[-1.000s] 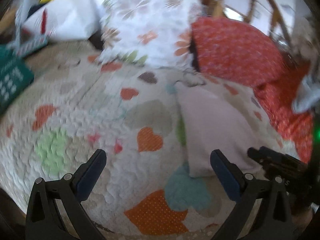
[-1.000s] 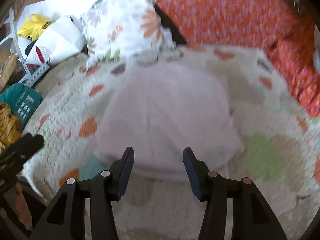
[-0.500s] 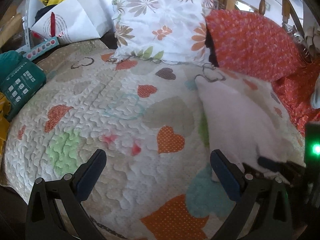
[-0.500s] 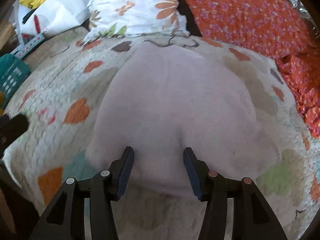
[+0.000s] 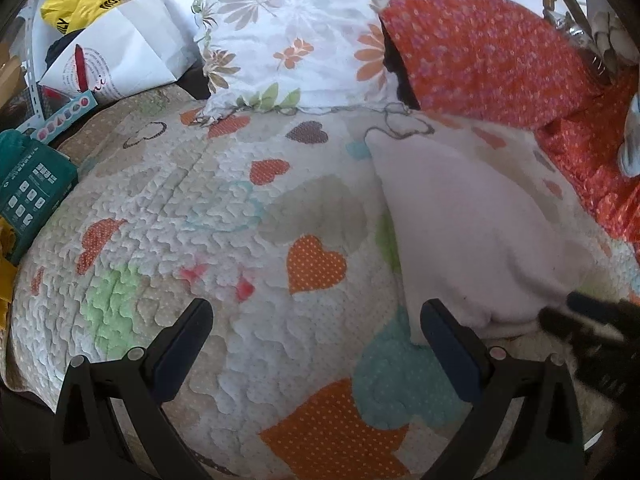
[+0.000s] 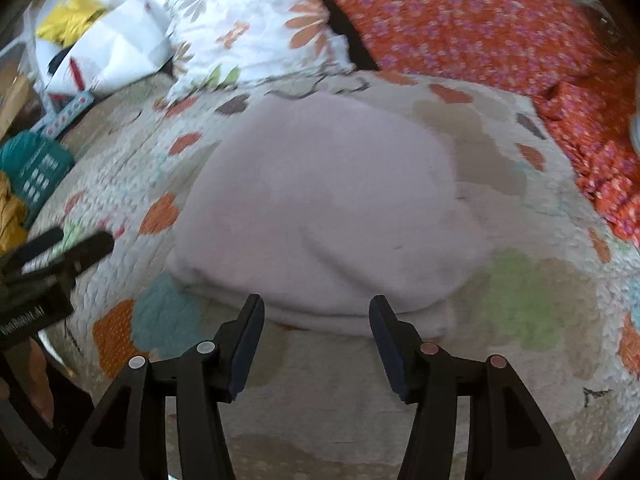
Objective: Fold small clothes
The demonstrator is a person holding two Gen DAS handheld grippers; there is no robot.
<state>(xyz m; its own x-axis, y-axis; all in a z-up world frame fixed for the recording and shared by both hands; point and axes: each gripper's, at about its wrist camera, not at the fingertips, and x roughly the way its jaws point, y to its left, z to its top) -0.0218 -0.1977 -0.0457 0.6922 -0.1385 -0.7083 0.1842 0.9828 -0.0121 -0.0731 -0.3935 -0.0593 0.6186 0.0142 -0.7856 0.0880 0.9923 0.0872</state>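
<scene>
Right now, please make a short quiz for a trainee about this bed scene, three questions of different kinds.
1. True or false: the right gripper has the pale pink garment pinched in its jaws.
2. Which pillow lies at the head of the heart-pattern quilt, left of the orange one? A plain blue; B white with flowers; C striped.
3. Fill in: the left gripper hangs over the bare ____, with the garment to its right.

Key
1. False: the jaws are opening, and the garment's near edge lies just beyond the tips.
2. B
3. quilt
</scene>
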